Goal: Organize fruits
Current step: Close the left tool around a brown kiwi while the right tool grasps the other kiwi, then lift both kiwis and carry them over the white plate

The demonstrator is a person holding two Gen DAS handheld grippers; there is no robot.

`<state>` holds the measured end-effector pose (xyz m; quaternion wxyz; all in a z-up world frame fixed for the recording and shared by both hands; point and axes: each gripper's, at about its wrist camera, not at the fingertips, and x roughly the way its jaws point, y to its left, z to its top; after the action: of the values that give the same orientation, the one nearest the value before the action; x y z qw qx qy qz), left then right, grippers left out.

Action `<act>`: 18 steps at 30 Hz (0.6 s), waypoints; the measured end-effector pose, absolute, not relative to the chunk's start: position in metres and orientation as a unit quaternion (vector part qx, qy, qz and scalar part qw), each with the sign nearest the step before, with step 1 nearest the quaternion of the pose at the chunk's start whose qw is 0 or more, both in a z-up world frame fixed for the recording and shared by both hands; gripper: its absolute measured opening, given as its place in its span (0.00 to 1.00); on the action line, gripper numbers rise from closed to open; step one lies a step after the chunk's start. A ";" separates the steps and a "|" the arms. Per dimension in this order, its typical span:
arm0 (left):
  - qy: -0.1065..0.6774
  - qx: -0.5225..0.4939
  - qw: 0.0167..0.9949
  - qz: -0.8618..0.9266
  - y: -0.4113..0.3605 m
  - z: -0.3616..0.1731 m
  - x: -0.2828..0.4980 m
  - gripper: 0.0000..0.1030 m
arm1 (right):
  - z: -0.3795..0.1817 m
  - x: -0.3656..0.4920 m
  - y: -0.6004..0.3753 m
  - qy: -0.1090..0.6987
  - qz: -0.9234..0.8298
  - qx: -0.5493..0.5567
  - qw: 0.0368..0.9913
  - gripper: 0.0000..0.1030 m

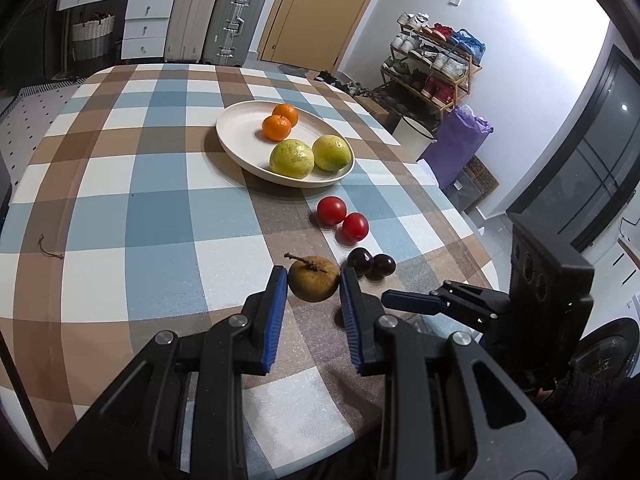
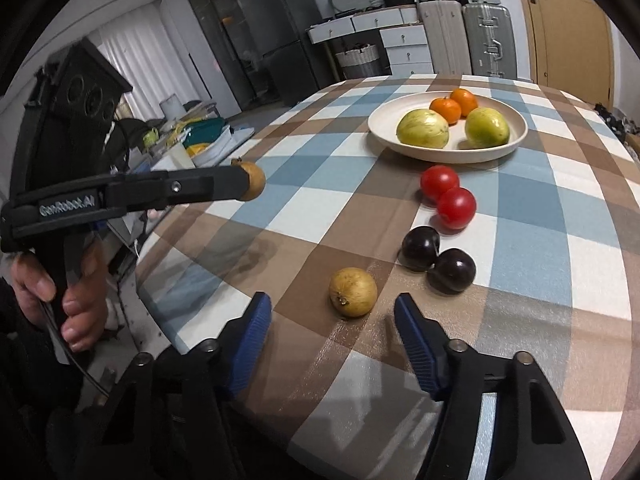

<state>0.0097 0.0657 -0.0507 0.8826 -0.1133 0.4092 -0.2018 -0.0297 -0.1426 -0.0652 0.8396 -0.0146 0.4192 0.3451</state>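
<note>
My left gripper (image 1: 313,271) is shut on a brown stemmed fruit (image 1: 314,282); in the right wrist view that gripper (image 2: 245,181) holds the fruit (image 2: 254,180) above the table's left side. A second brown fruit (image 2: 353,292) lies on the cloth just ahead of my right gripper (image 2: 332,299), whose pads (image 2: 256,320) stand apart from it, open. A white plate (image 1: 226,130) (image 2: 378,130) holds two oranges (image 1: 280,122) and two yellow-green fruits (image 1: 292,159). Two red fruits (image 2: 448,196) and two dark plums (image 2: 438,258) lie between the plate and the grippers.
The checked tablecloth (image 1: 160,208) drops off at the near and right edges. A small twig (image 1: 50,248) lies at the left. Past the table stand a shoe rack (image 1: 432,68), suitcases (image 1: 216,20), and a cluttered low surface (image 2: 192,140).
</note>
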 end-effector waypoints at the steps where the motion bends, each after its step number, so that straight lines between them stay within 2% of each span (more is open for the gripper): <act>1: 0.409 -0.114 0.883 -0.201 0.067 -0.050 0.009 0.23 | -0.067 -0.029 -0.141 0.421 0.343 -0.018 0.840 0.59; 7: 0.415 -0.119 0.879 -0.201 0.069 -0.054 0.010 0.23 | -0.073 -0.020 -0.136 0.434 0.330 -0.023 0.838 0.51; 9: 0.417 -0.123 0.877 -0.202 0.070 -0.056 0.010 0.23 | -0.074 -0.018 -0.136 0.435 0.325 -0.023 0.840 0.44; 11: 0.419 -0.124 0.877 -0.201 0.070 -0.057 0.011 0.23 | -0.074 -0.016 -0.137 0.437 0.323 -0.020 0.839 0.28; 18: 0.417 -0.123 0.878 -0.201 0.070 -0.057 0.011 0.23 | -0.073 -0.012 -0.143 0.436 0.323 0.004 0.840 0.27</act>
<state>0.0110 0.0700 -0.0574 0.8777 -0.1235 0.4173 -0.2008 -0.0125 -0.1433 -0.0728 0.8399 0.0042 0.4359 0.3232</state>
